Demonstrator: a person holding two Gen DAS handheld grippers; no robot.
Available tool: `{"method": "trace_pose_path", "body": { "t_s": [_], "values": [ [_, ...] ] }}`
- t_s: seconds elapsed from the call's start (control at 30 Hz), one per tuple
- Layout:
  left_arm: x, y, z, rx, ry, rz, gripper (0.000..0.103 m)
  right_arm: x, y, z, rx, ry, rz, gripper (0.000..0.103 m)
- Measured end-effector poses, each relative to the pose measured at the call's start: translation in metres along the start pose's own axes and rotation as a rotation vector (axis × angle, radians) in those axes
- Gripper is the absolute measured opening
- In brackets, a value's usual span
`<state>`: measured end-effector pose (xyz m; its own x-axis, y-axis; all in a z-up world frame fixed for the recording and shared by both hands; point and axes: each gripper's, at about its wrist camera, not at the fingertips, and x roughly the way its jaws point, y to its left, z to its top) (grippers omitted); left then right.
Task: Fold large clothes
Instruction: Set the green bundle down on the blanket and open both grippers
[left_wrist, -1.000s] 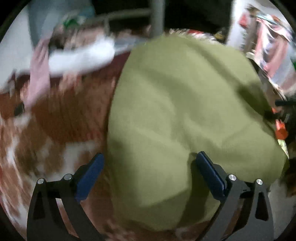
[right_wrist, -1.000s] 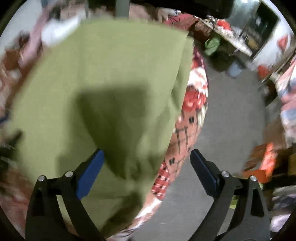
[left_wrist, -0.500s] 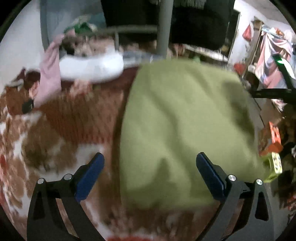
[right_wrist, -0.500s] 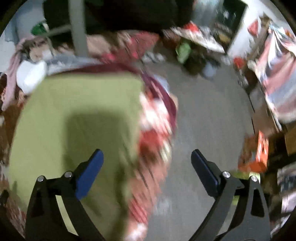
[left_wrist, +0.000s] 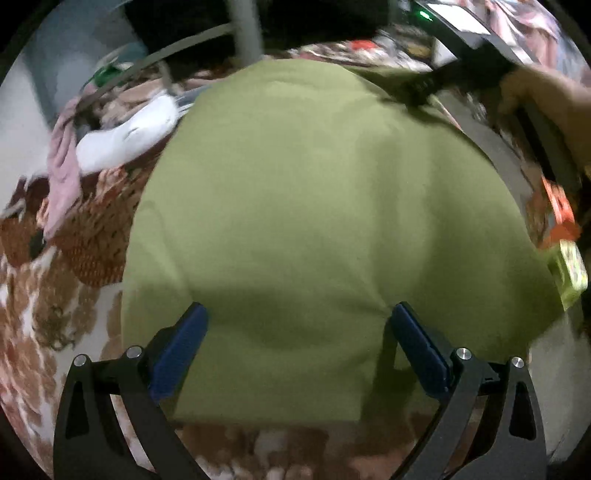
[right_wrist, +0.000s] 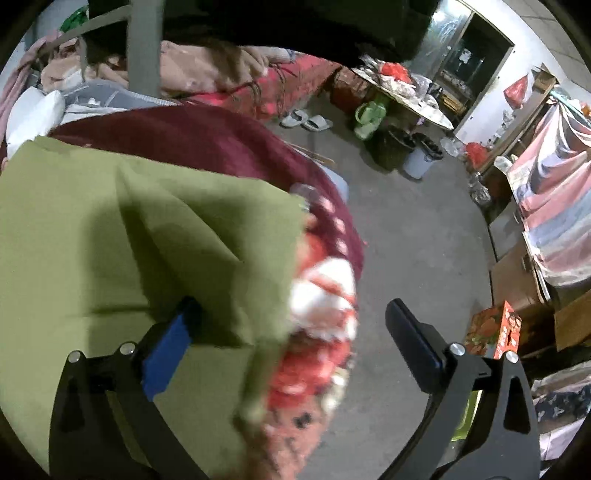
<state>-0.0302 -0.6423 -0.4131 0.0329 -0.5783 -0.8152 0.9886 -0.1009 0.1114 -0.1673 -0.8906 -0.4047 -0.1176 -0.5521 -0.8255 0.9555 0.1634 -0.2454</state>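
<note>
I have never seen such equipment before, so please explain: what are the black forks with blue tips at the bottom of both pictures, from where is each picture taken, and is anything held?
There is no robot here. A person holds a two-finger hand tool in each hand, and a wide-angle camera on each tool looks forward along its fingers. The black forks are those fingers, and the blue parts are their pads.

One picture comes from the left gripper, the other from the right gripper. Both look down at an olive-green garment, which lies folded on a bed with a red, brown and white patterned blanket.

Nothing is held. The left jaws stand open above the garment. The right jaws are opening, over the garment's edge, without pinching it. In the left picture you also see the person's other hand.
</note>
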Motion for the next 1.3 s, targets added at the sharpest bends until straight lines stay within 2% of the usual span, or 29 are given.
{"method": "trace_pose_path", "body": {
  "t_s": [0.07,0.1,0.2,0.27,0.3,0.37,0.4,0.47,0.53,0.6,0.7,0.77,0.83,0.97,1.17,1.3],
  "values": [
    [-0.014,0.009,0.007,0.007,-0.014,-0.043,0.097,-0.013,-0.011,-0.004,0.029,0.017,-0.031,0.098],
    [-0.019,0.020,0.013,-0.011,-0.034,-0.042,0.097,-0.022,-0.014,-0.006,0.045,0.008,-0.021,0.098],
    [-0.025,0.056,0.036,-0.101,-0.093,-0.046,0.097,-0.062,-0.009,-0.020,0.043,-0.033,0.086,0.098],
    [-0.014,0.087,0.056,-0.211,-0.112,-0.050,0.097,-0.077,-0.001,-0.033,0.042,-0.025,0.134,0.098],
    [-0.002,0.105,0.065,-0.275,-0.098,-0.055,0.097,-0.081,0.006,-0.047,0.039,0.002,0.172,0.098],
    [0.022,0.120,0.071,-0.320,-0.049,-0.042,0.097,-0.076,0.016,-0.067,0.023,0.040,0.175,0.098],
    [0.033,0.121,0.070,-0.319,-0.018,-0.030,0.097,-0.070,0.020,-0.075,0.015,0.060,0.171,0.098],
    [0.066,0.124,0.058,-0.281,0.099,0.015,0.099,-0.058,0.020,-0.090,0.019,0.104,0.177,0.098],
    [0.068,0.126,0.042,-0.307,0.098,0.009,0.099,-0.051,0.017,-0.101,0.002,0.116,0.167,0.098],
    [0.055,0.129,0.026,-0.355,0.092,0.019,0.099,-0.055,0.015,-0.103,-0.017,0.106,0.150,0.098],
    [0.027,0.133,0.008,-0.388,0.071,0.084,0.098,-0.067,0.012,-0.107,-0.031,0.109,0.135,0.098],
    [0.007,0.130,-0.002,-0.428,0.054,0.060,0.098,-0.083,0.011,-0.108,-0.043,0.095,0.140,0.098],
    [-0.013,0.120,-0.007,-0.443,0.034,-0.006,0.098,-0.099,0.013,-0.110,-0.061,0.071,0.148,0.098],
    [-0.047,0.087,-0.001,-0.379,-0.007,-0.084,0.098,-0.136,0.014,-0.114,-0.075,-0.020,0.157,0.098],
    [-0.079,0.049,-0.009,-0.316,-0.082,-0.076,0.098,-0.187,0.021,-0.143,-0.076,-0.087,0.170,0.098],
    [-0.148,0.040,-0.027,-0.291,-0.140,-0.034,0.098,-0.244,0.020,-0.161,-0.077,-0.126,0.206,0.098]
  ]
}}
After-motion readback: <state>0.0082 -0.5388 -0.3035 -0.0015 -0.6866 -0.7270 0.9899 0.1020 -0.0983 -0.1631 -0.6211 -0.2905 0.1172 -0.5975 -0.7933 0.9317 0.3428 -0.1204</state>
